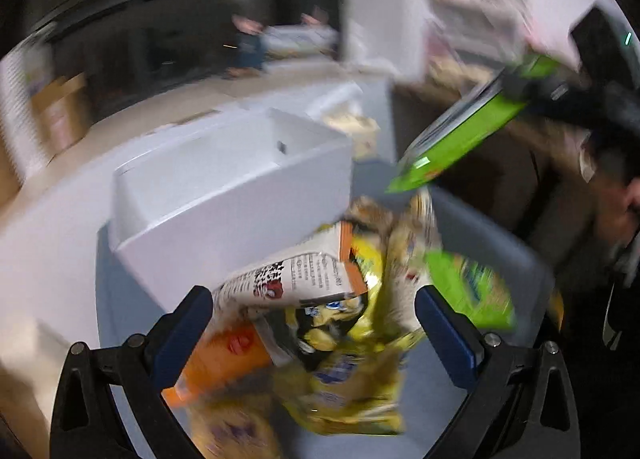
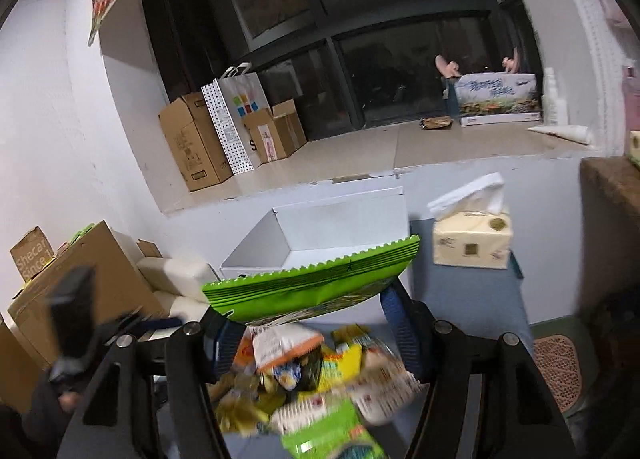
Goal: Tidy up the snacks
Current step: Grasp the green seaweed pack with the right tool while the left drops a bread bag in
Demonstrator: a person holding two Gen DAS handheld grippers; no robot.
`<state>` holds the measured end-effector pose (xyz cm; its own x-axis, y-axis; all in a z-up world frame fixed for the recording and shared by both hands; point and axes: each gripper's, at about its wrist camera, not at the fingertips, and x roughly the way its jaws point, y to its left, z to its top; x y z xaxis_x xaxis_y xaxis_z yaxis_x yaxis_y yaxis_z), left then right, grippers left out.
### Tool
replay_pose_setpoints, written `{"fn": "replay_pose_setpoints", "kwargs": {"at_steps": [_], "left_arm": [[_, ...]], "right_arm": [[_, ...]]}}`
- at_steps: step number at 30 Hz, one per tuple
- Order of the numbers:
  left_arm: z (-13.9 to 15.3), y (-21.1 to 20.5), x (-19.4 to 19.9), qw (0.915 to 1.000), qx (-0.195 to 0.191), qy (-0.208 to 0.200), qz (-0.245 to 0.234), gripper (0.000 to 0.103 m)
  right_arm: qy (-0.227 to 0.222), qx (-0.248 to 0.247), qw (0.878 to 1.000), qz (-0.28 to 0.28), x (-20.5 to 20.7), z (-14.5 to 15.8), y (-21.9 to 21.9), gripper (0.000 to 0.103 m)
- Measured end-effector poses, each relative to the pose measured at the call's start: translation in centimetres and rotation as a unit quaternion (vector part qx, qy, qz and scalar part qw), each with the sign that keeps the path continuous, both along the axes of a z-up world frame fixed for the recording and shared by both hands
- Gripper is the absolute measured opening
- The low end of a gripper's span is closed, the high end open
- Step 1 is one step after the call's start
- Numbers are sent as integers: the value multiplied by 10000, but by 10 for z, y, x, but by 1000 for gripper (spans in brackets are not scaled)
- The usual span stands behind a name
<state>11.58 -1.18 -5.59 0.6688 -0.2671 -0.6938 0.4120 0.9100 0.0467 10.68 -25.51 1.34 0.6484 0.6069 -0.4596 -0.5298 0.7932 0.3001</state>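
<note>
My right gripper (image 2: 312, 323) pinches the green packet (image 2: 316, 287) across its body: light, crinkly, slippery film. Left gripper (image 1: 314, 323) hangs wide over the pile (image 1: 340, 339).

My left cam looks fwd along my left tongs (image 1: 314, 323), tilted steeply down, close over the snack pile (image 1: 340, 339) on the tabletop (image 1: 480, 227). Right cam sits higher behind my right tongs (image 2: 312, 335), facing the window wall (image 2: 360, 39), shallower tilt. Both share the pile, white box (image 1: 224, 187) & green packet (image 2: 316, 283).
</note>
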Motion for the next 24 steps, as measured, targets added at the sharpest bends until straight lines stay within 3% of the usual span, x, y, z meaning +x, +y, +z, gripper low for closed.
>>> {"fn": "replay_pose_setpoints", "kwargs": {"at_steps": [4,10,12,14,16,18,19,24], "left_arm": [[-21,2,35,9956,555,499,-566,103],[-60,-12,71,9806,1313,905,-1136,99],[-70,-13,82,9776,1320,1075,-1235,97],[-69,-8,91,9807,1043,1087,-1250,83],[-61,1,95,9864,849,958,-1036,46],[-54,10,95,9906,550,842,-925,34],[-52,12,92,9918,506,764,-892,18],[-47,24,72,9961,100,595,-647,17]], "right_arm": [[119,42,9997,-202,-18,-3,-25,69],[225,320,9986,-353,-28,-8,-49,69],[212,297,9987,-363,-28,-9,-50,69],[255,281,9986,-371,-27,-11,-49,69],[290,278,9985,-384,-27,-14,-49,70],[339,267,9984,-378,-25,-17,-48,70],[360,264,9983,-372,-25,-19,-46,70],[383,211,9984,-348,-23,-22,-38,70]]}}
